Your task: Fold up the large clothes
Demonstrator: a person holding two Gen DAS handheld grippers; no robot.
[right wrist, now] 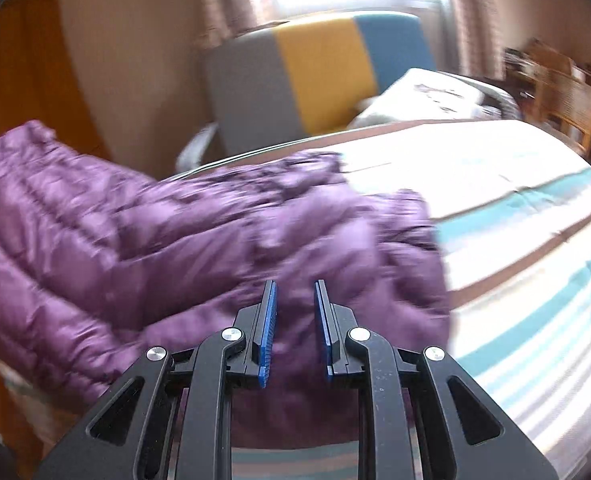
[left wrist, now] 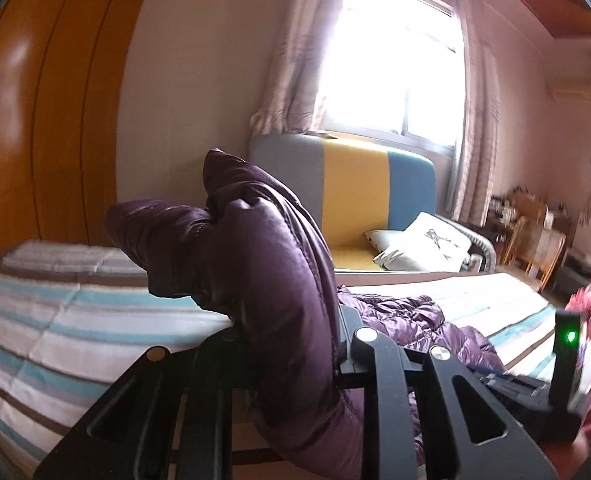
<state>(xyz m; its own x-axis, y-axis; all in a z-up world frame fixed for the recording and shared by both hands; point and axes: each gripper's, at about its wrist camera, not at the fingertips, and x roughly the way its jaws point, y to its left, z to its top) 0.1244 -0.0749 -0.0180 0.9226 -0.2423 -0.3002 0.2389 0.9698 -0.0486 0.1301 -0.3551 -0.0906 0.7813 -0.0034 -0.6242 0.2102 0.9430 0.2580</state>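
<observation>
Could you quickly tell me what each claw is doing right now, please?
Left claw: shut on the jacket, a fold lifted off the bed.
Right claw: open, holding nothing, just above the jacket.

The purple jacket (left wrist: 263, 264) hides the left hand-held gripper (left wrist: 291, 340) fingertips; the right view is motion-blurred.

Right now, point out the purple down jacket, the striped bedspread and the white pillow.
purple down jacket (left wrist: 271, 264): left wrist view, bunched part held up.
striped bedspread (right wrist: 535, 240): right wrist view, bare striped area.
white pillow (left wrist: 427, 244): left wrist view, its top face.
</observation>
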